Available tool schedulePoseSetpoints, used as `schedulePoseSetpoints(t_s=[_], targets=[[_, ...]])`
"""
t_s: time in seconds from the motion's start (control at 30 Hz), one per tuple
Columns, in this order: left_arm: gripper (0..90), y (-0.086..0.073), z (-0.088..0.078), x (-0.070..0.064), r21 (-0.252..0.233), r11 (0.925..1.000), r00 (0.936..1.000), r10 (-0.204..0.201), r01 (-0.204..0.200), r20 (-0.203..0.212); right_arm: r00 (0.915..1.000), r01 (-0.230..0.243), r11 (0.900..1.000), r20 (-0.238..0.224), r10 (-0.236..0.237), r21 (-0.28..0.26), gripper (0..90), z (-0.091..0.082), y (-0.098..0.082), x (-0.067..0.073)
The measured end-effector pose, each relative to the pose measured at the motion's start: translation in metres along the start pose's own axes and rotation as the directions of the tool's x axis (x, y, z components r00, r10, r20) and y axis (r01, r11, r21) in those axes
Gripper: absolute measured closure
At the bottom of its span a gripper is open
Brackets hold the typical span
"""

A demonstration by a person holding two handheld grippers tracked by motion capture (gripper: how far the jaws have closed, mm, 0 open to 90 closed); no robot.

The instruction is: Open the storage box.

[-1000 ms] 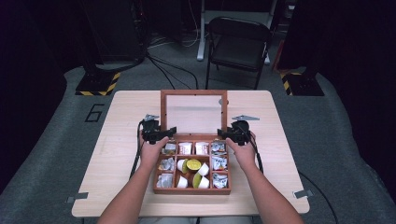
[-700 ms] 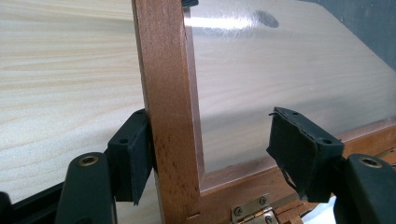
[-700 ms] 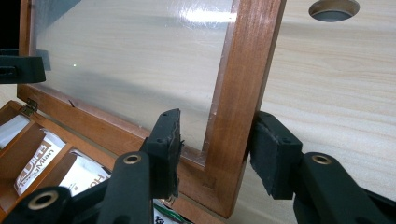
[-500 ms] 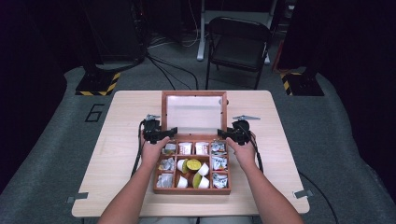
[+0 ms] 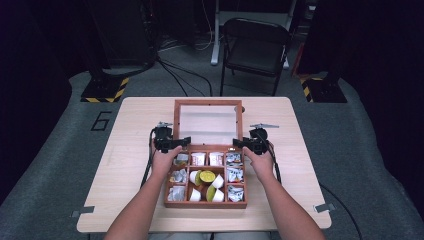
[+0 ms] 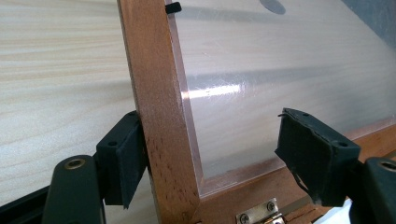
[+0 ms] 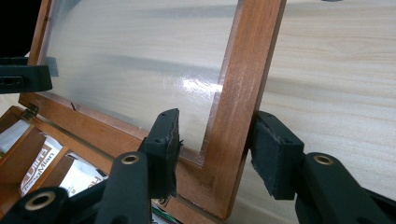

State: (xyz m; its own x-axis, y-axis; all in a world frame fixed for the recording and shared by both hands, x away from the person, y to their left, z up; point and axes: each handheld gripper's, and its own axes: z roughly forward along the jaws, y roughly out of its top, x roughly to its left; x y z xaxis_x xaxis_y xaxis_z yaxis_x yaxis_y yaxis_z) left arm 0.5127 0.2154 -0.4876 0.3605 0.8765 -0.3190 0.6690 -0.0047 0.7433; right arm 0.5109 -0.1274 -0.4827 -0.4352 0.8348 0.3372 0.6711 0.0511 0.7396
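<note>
A wooden box (image 5: 205,204) with compartments stands near the table's front edge. Its glass-paned lid (image 5: 207,102) is swung open to the far side. My left gripper (image 5: 184,142) (image 6: 210,135) is at the lid's left frame bar (image 6: 159,93). Its jaws have just been opening: one pad (image 6: 130,158) rests on the bar's outer side, the other stands far off over the pane. My right gripper (image 5: 237,144) (image 7: 215,135) straddles the right frame bar (image 7: 243,93). There the outer pad (image 7: 268,154) touches the wood and a gap shows at the inner pad, so it is open.
The box holds tea packets (image 5: 199,159) (image 7: 79,175) and small white cups (image 5: 206,177), some with yellow-green lids. Bare light-wood table (image 5: 135,130) lies on both sides of the box. A black folding chair (image 5: 255,47) stands beyond the table's far edge.
</note>
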Motion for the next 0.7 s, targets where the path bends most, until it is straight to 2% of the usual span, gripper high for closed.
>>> schedulePoseSetpoints(t_s=[0.1, 0.33, 0.5, 0.7], targets=[[26.2, 0.0, 0.0006, 0.0007, 0.001, 1.0, 1.0, -0.004, 0.004, 0.003, 0.9998, -0.018, 1.0, -0.001, 0.018, 0.01, 53.1, 0.0, 0.0, 0.0], [26.1, 0.0007, 0.0022, 0.0027, 0.018, 0.9996, 0.9997, -0.021, 0.021, 0.011, 0.9997, -0.022, 1.0, -0.01, 0.022, 0.008, 52.9, 0.0018, -0.0001, -0.0029], [26.4, 0.0016, 0.0035, 0.0046, 0.033, 0.9988, 0.9992, -0.036, 0.035, 0.019, 0.9985, -0.053, 0.998, -0.014, 0.054, 0.021, 52.7, 0.0022, -0.0004, -0.0033], [26.4, 0.0018, 0.0032, 0.0046, 0.038, 0.9984, 0.999, -0.042, 0.042, 0.014, 0.9987, -0.048, 0.999, -0.016, 0.048, 0.024, 52.7, 0.0031, 0.0003, -0.0043]])
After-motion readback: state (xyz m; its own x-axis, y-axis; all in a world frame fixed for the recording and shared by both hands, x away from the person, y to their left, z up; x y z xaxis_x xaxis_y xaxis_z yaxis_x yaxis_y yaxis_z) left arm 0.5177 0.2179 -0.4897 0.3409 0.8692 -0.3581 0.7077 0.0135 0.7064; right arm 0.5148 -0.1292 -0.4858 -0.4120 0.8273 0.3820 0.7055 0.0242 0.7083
